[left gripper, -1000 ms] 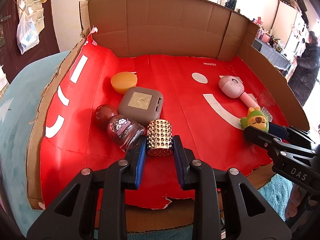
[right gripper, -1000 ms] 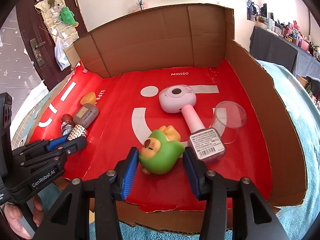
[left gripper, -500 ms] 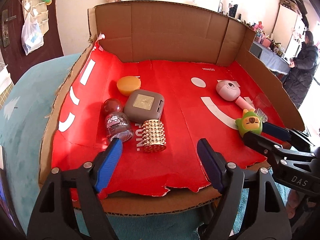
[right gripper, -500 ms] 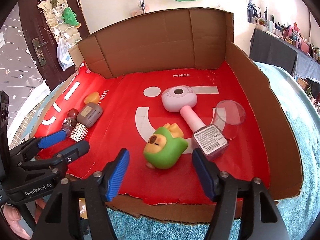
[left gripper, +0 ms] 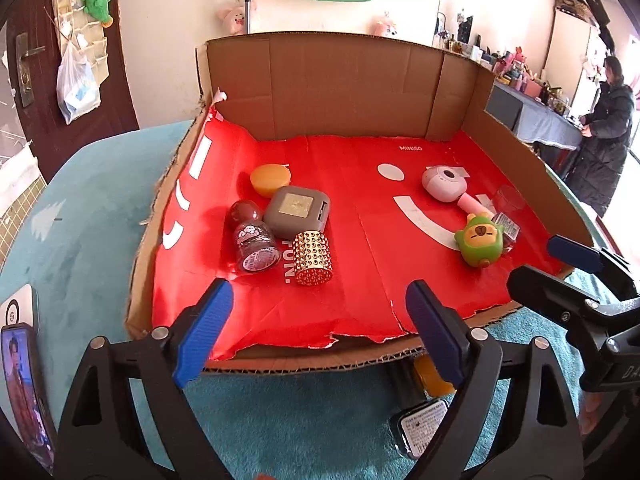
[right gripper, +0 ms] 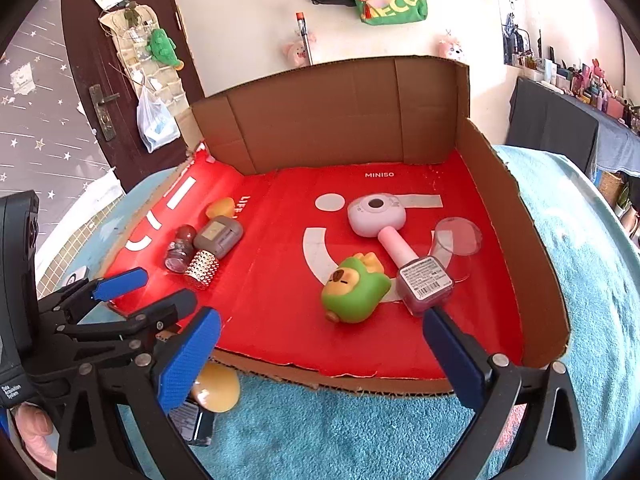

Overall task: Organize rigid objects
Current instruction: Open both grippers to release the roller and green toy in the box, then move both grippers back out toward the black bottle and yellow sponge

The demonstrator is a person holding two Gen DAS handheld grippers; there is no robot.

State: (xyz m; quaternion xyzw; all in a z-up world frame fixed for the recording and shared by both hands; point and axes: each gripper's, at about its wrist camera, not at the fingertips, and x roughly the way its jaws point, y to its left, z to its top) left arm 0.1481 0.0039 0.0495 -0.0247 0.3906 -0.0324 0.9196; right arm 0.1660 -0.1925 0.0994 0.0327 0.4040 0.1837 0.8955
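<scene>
While both of my tongs hung over the near, torn edge of the cardboard tray (left gripper: 496, 128), neither held or touched anything. My left tongs (left gripper: 316, 326) stood wide and were opening further, with nothing between the blue pads; the gold studded cylinder (left gripper: 313, 258) lay beyond them on the red liner, touching the grey square case (left gripper: 298, 212) and just beside the glittery bottle (left gripper: 256, 242). My right tongs (right gripper: 320, 350) were opening too, as wide as they went, and empty. The green toy figure (right gripper: 354, 290) lay past them on its side, next to the pink bottle (right gripper: 425, 284) and the pink handheld fan (right gripper: 378, 216).
</scene>
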